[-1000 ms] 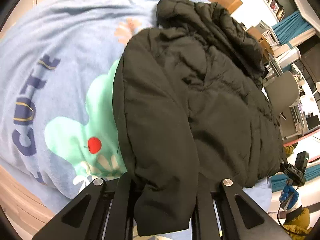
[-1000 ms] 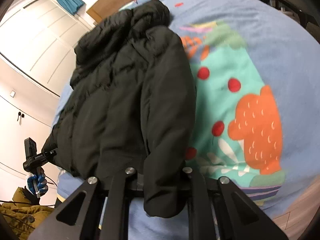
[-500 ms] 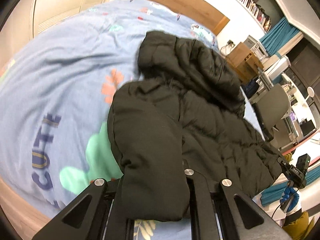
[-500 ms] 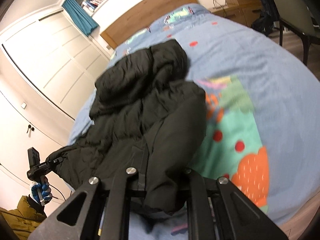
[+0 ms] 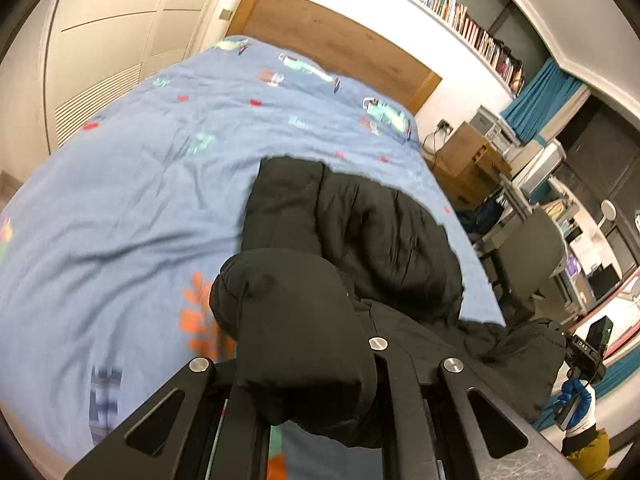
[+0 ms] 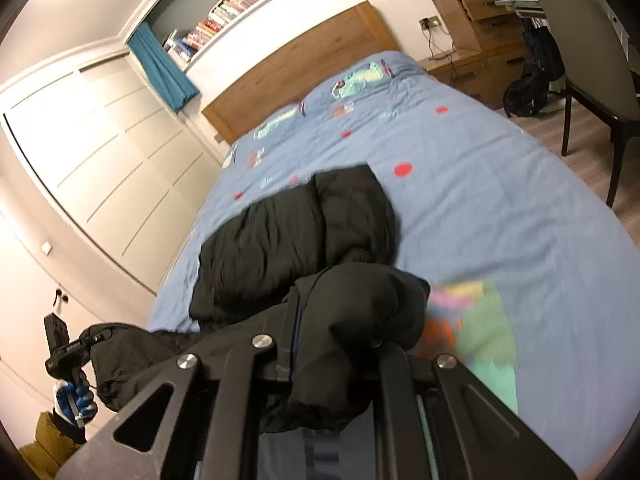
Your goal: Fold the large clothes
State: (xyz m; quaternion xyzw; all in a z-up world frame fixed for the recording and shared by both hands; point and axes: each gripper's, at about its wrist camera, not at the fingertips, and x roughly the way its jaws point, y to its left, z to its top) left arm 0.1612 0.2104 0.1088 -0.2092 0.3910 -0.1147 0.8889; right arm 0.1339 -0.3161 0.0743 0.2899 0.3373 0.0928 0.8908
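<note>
We stand over a bed (image 5: 120, 208) with a blue cover. Our left gripper (image 5: 308, 392) and right gripper (image 6: 332, 380), tilted downward, each pinch a bunched corner of the black jacket (image 5: 360, 240); its far end lies on the bed ahead.

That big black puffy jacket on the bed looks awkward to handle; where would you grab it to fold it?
By the two near corners, coming in from the foot of the bed. The black jacket lies lengthwise, hood end toward the headboard, so its near edge faces the person. The left gripper and right gripper are each shut on one bunched corner, which probably lets the near half lift evenly.
</note>
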